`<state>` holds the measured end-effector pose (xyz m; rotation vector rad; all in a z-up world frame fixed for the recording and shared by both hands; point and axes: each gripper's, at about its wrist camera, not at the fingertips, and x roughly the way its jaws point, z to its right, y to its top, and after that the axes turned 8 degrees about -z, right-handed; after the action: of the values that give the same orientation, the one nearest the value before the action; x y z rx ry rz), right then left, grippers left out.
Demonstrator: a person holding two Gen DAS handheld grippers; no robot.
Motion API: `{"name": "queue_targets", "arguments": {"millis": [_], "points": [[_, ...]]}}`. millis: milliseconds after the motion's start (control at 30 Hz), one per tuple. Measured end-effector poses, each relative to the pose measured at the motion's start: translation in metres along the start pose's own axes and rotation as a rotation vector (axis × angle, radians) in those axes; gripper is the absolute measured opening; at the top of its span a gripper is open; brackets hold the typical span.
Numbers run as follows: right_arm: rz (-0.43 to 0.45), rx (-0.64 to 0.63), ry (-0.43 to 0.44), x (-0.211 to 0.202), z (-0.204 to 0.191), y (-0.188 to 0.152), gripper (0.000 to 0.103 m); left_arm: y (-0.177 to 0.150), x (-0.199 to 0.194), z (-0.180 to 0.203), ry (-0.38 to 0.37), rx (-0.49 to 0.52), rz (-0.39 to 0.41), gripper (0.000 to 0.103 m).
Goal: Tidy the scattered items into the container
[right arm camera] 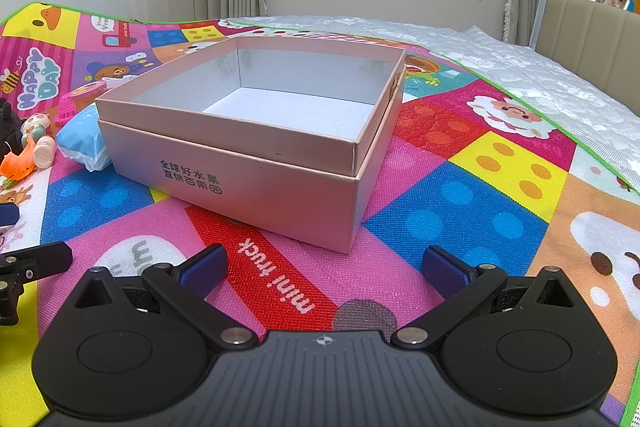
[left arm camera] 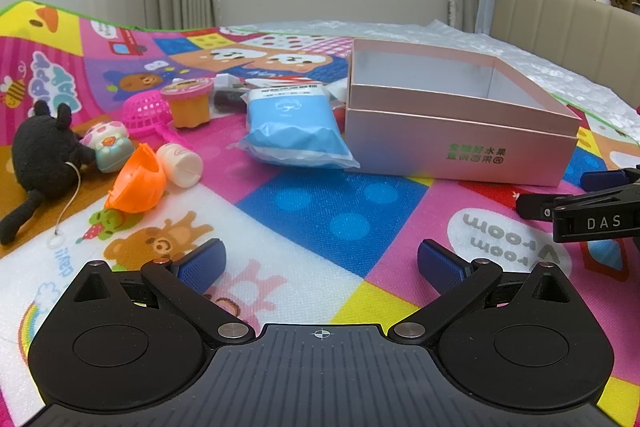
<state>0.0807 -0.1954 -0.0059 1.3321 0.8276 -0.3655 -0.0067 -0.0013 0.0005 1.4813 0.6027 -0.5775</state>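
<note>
A pink cardboard box [left arm camera: 460,143] [right arm camera: 256,191] stands empty on the play mat. Left of it lie a blue tissue pack [left arm camera: 292,131] [right arm camera: 82,143], an orange cup half [left arm camera: 138,183], a white bottle [left arm camera: 180,165], an orange jelly cup [left arm camera: 190,105], a pink net scoop [left arm camera: 146,115], a small mushroom toy [left arm camera: 110,145] and a black plush [left arm camera: 44,151]. My left gripper [left arm camera: 322,267] hangs open over the mat, short of the items. My right gripper [right arm camera: 324,269] is open in front of the box, nothing between its fingers.
The colourful play mat [left arm camera: 340,211] covers a bed with a white quilt [right arm camera: 520,67] behind. A beige headboard [left arm camera: 560,27] with plush toys stands at the right. The right gripper's tip [left arm camera: 580,215] shows at the right edge of the left wrist view.
</note>
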Motion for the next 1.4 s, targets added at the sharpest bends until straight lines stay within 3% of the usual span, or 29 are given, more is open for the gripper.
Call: {"name": "queue_targets", "arguments": {"millis": [1067,1233,1400], "points": [[-0.002,-0.015,-0.018,0.002,0.003,0.001,0.103,0.000,0.003,0.007,0.032,0.020,-0.006,0.103],[-0.088,0.051,-0.017,0.000,0.003,0.010,0.103,0.001,0.003,0.005,0.026,0.012,-0.016,0.103],[-0.135,0.061,-0.102,0.003,-0.008,0.012,0.103,0.007,0.003,0.004,0.017,0.036,-0.074,0.103]]}}
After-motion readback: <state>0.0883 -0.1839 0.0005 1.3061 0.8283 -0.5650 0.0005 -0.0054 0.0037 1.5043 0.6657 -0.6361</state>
